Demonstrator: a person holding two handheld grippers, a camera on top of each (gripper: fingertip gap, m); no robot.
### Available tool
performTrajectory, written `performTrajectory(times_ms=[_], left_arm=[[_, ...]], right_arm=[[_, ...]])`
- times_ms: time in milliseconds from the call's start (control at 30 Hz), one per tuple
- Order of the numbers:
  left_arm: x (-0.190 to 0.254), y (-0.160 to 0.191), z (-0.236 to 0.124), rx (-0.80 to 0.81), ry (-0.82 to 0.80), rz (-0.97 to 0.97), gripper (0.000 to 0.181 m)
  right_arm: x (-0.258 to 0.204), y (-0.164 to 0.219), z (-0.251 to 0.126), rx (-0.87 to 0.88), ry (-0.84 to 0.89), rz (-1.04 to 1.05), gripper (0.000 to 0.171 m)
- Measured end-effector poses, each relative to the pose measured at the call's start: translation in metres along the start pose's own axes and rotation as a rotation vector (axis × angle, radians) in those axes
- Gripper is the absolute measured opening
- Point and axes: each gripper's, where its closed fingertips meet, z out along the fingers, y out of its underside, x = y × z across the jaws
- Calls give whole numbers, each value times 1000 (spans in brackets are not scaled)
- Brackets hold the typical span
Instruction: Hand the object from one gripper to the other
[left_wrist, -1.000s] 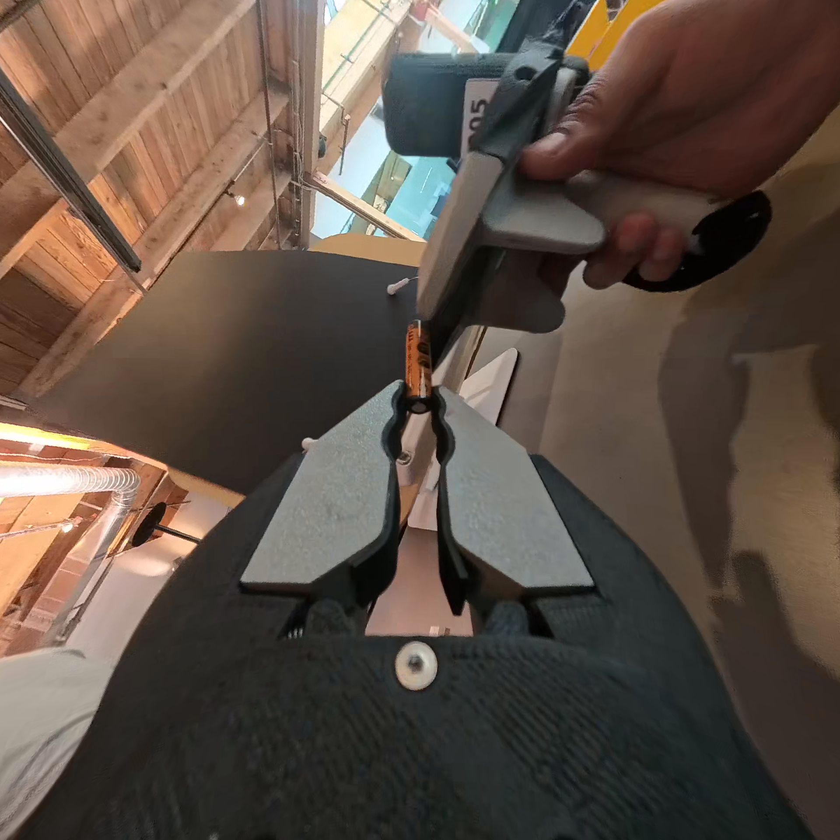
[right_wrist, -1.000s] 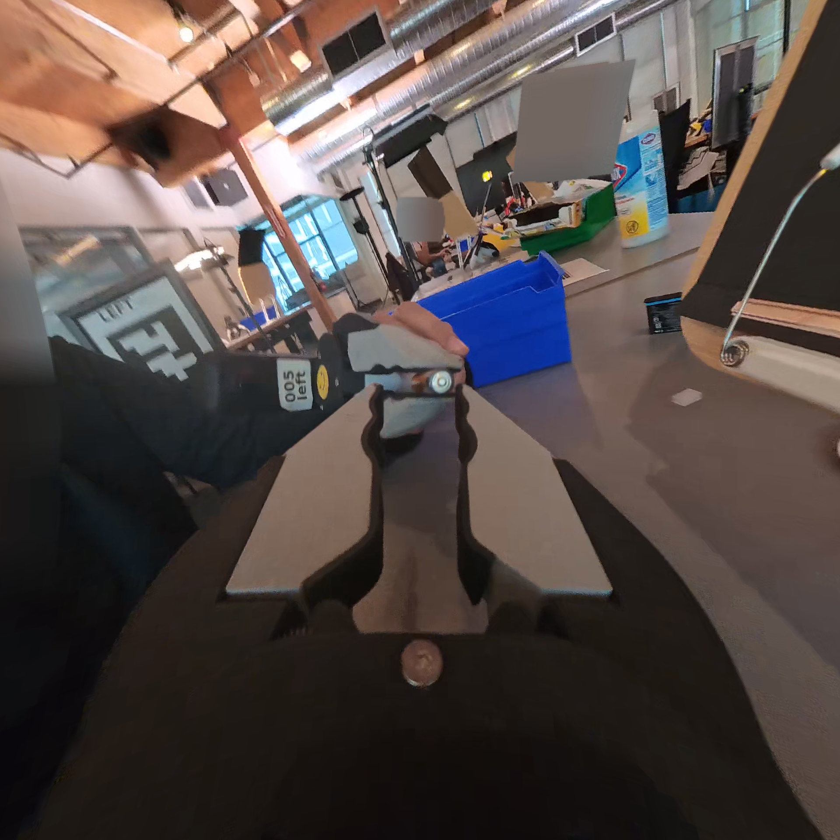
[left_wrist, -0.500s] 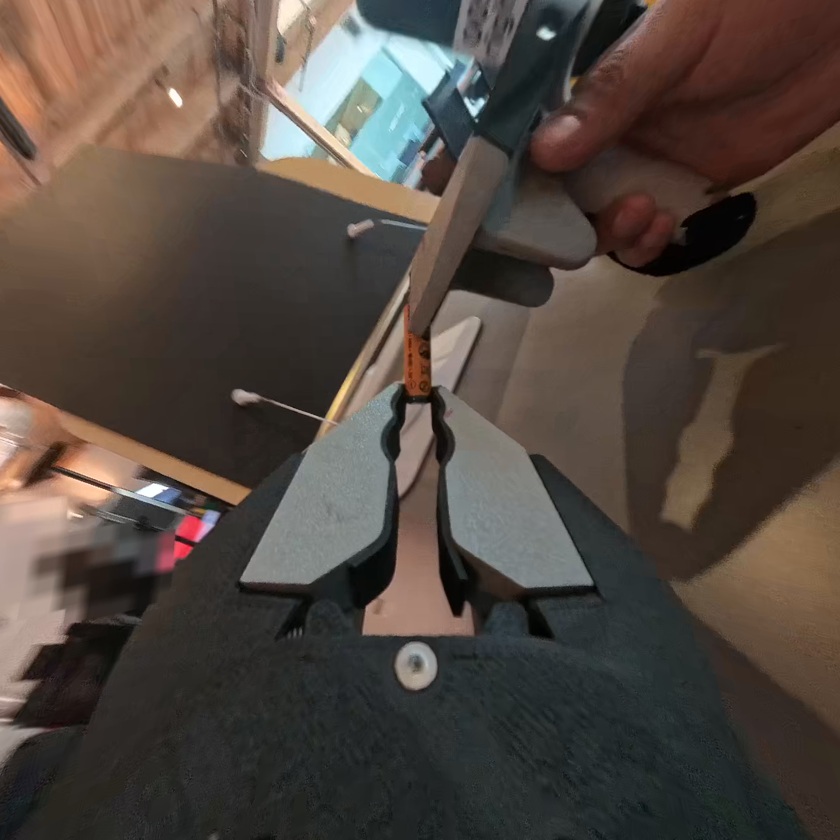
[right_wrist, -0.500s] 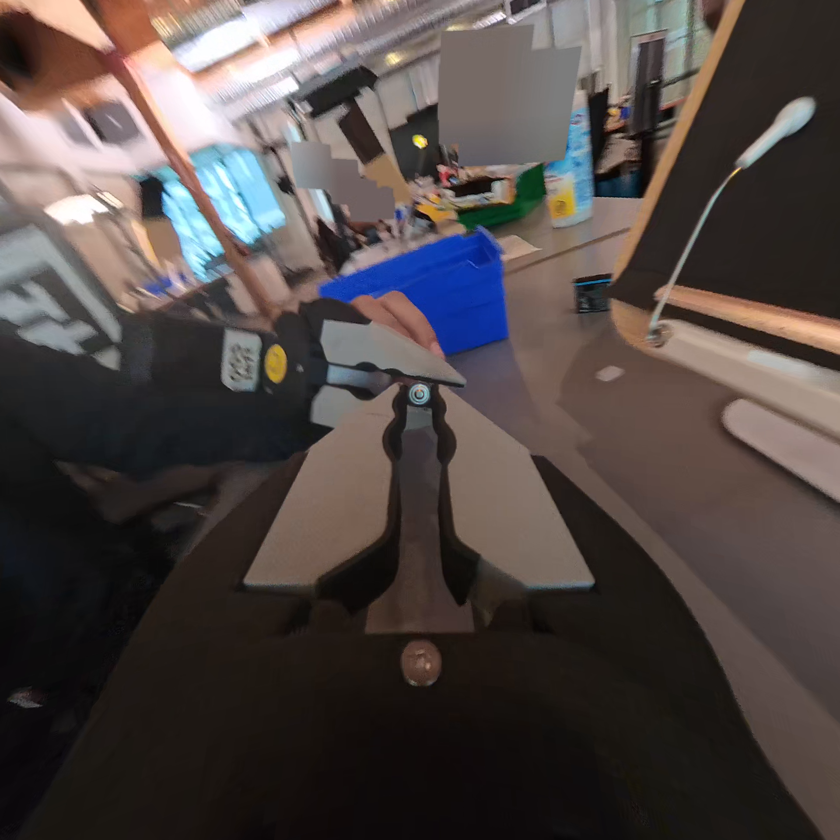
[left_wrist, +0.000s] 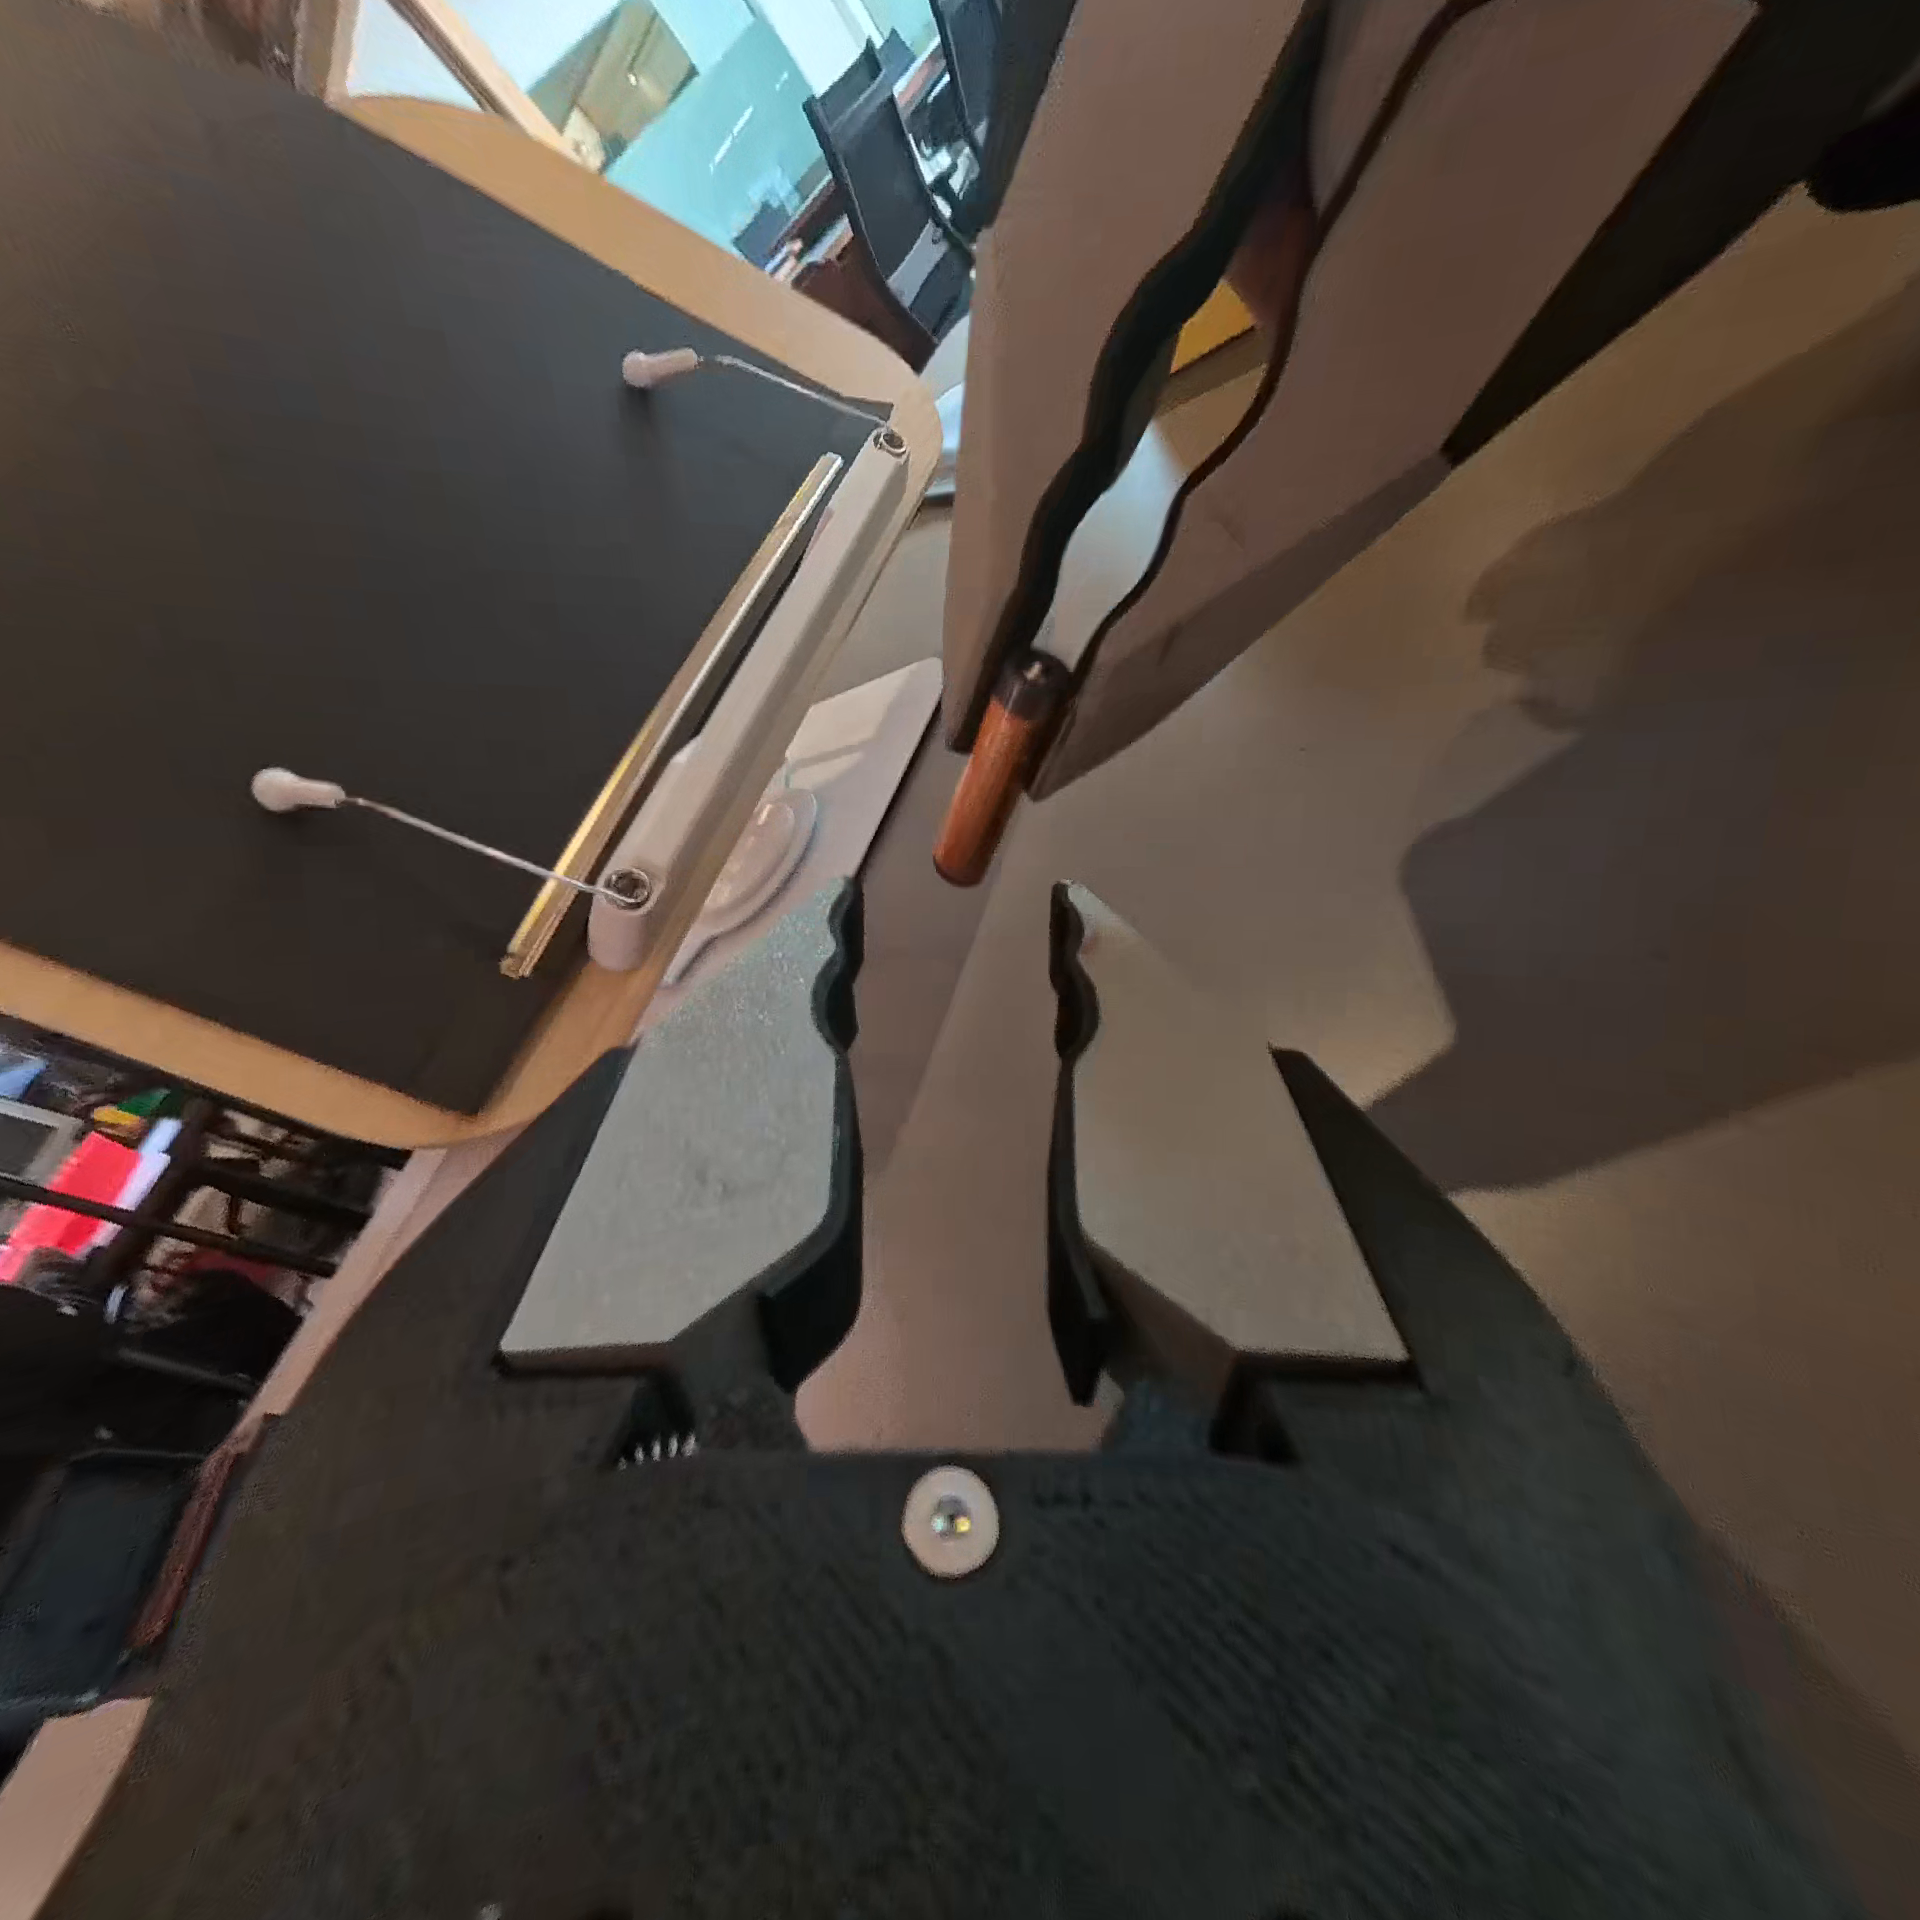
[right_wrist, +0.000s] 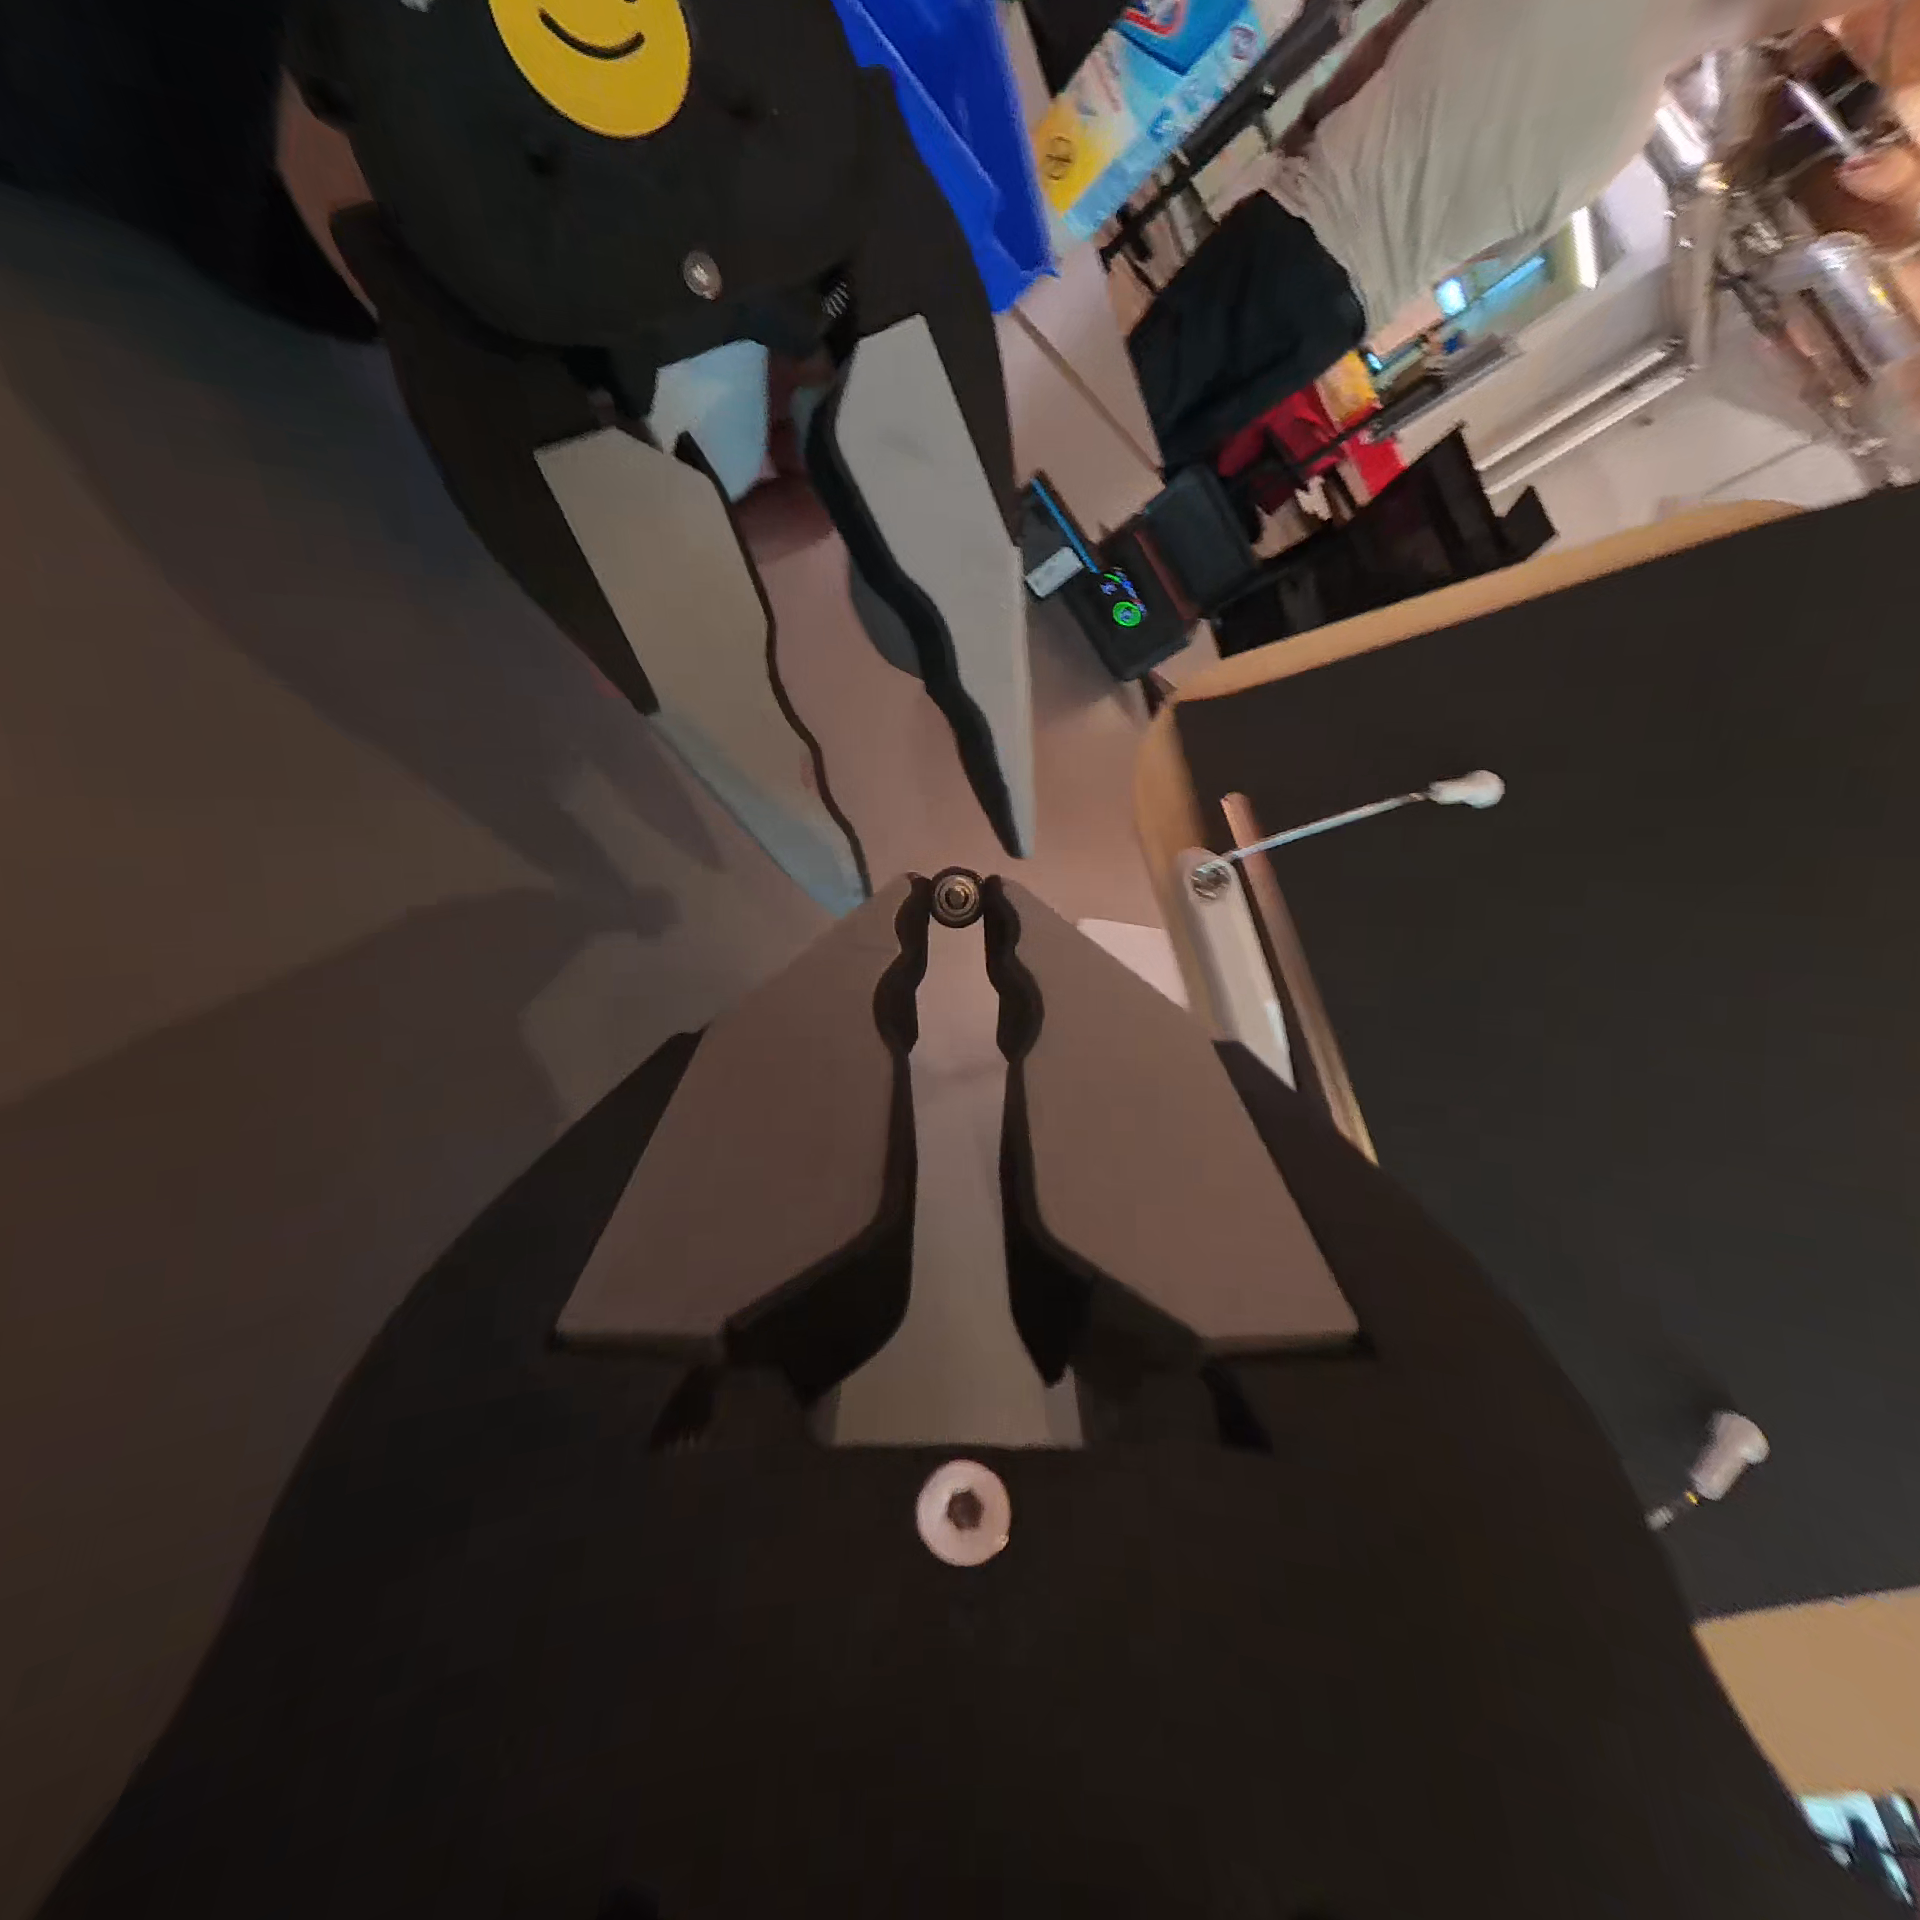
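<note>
The object is a small copper-and-black battery (left_wrist: 982, 779). My right gripper (right_wrist: 956, 888) is shut on it at the very fingertips; in the right wrist view I see only the battery's metal end (right_wrist: 956, 898). My left gripper (left_wrist: 954, 904) is open and empty, its tips just below the battery's free end and apart from it. In the left wrist view the right gripper (left_wrist: 1003, 743) comes in from the top right, holding the battery by its black end. In the right wrist view the left gripper (right_wrist: 940, 857) faces me, jaws apart.
A tilted black board with a light wooden rim (left_wrist: 364, 520) stands close by, also in the right wrist view (right_wrist: 1610, 987). Two wire arms with white tips (left_wrist: 296, 790) stick out of its rail. The grey table (left_wrist: 1558, 727) lies below. A blue bin (right_wrist: 971, 156) is behind. Both grippers' tips are close together, under 4 cm apart.
My left gripper, shut on the battery before, has opened and let it go. My right gripper closed on the battery and now holds it alone. Both views have swung toward the black board.
</note>
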Motion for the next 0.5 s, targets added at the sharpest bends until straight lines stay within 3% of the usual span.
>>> performTrajectory(times_ms=[167,267,500], left_arm=[[7,-12,-6,65,-4,137,9],[4,-13,-6,48,-31,216,9],[-29,-17,-17,9,-323,644,9]], right_arm=[[-8,-9,-1,34,-29,-20,6],[-7,-9,-3,59,-41,41,9],[-2,-5,-15,146,-368,635,31]])
